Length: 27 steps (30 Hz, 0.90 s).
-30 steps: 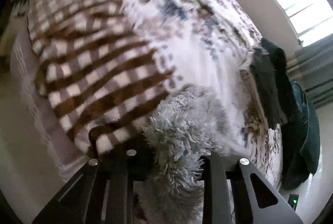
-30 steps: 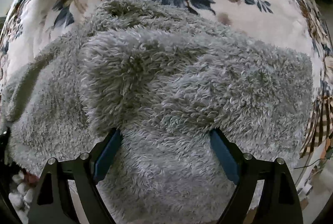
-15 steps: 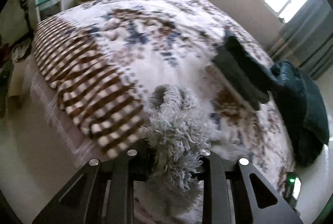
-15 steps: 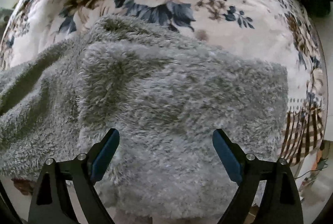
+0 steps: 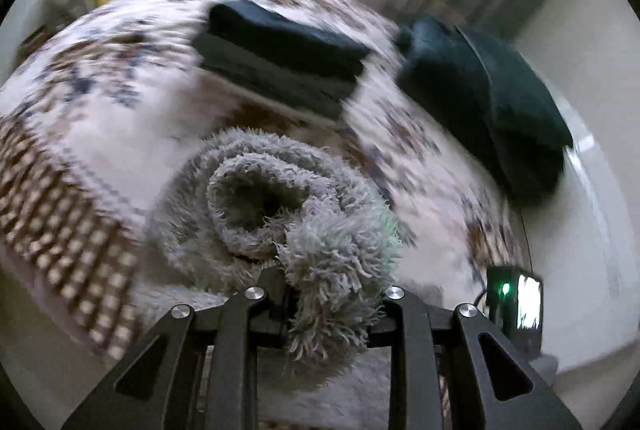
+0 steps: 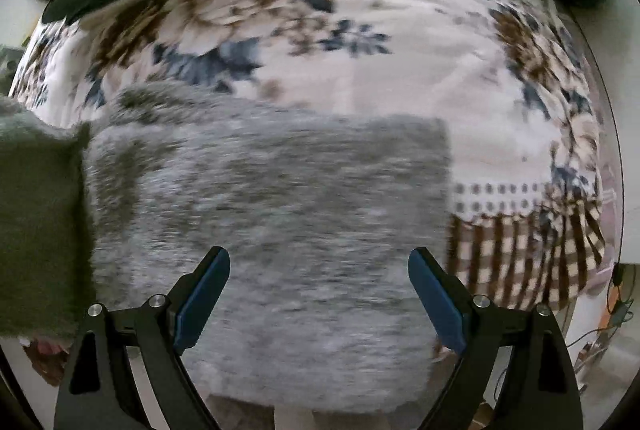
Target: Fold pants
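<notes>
On the bed (image 6: pixel 400 70): fluffy grey pants (image 6: pixel 280 198), partly folded.
My left claw (image 5: pixel 332 294) is clamped on a bunched edge of the pants (image 5: pixel 280 198), lifting it above the floral bedspread; my right claw (image 6: pixel 320 294) hangs wide open over the flat part, gripping nothing. Dark folded clothes (image 5: pixel 280 58) lie beyond.
</notes>
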Motion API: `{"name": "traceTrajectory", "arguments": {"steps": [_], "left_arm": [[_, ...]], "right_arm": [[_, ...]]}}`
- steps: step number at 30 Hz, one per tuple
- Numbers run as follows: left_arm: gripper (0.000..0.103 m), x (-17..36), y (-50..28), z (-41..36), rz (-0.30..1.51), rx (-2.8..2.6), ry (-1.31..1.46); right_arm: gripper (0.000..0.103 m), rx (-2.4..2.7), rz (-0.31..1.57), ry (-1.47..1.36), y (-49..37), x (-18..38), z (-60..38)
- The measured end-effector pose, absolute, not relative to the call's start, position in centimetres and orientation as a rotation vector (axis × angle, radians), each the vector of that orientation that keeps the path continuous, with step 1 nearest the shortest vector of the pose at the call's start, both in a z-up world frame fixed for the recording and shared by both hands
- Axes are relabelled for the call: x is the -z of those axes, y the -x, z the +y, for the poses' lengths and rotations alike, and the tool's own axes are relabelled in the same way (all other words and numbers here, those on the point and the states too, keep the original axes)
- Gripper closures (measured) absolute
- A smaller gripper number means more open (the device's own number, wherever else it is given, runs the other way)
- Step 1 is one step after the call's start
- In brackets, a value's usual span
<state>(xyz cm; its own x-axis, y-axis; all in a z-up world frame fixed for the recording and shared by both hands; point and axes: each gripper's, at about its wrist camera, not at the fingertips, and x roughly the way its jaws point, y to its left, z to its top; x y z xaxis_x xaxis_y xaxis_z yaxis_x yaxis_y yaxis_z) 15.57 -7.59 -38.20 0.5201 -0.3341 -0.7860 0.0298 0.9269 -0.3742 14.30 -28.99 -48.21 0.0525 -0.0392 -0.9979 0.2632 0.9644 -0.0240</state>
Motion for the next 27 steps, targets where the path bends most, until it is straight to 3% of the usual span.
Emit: {"name": "traceTrajectory", "arguments": {"steps": [10, 16, 19, 21, 22, 27], "left_arm": [[0.083, 45.5, -14.6, -23.7, 1.211, 0.420, 0.055], [0.078, 50.8, -14.3, -27.9, 1.391, 0.394, -0.037], [0.056, 49.3, -14.5, -27.9, 1.424, 0.392, 0.006], [0.011, 48.1, -14.2, -27.9, 1.422, 0.417, 0.018], [0.003, 47.2, -14.1, -28.1, 1.416, 0.439, 0.023], [0.001, 42.4, -13.7, -26.2, 1.363, 0.438, 0.028]], "right_arm": [[0.010, 0.399, 1.542, -0.284, -8.7, 49.8, -41.9], [0.010, 0.485, 1.568, -0.351, -5.6, 50.6, -48.1], [0.010, 0.482, 1.558, -0.399, -5.2, 50.5, -49.9], [0.010, 0.463, 1.550, -0.435, -5.1, 50.4, -50.6], [0.010, 0.446, 1.544, -0.460, -5.1, 50.4, -51.0], [0.010, 0.334, 1.501, -0.577, -6.2, 49.7, -51.7]]}}
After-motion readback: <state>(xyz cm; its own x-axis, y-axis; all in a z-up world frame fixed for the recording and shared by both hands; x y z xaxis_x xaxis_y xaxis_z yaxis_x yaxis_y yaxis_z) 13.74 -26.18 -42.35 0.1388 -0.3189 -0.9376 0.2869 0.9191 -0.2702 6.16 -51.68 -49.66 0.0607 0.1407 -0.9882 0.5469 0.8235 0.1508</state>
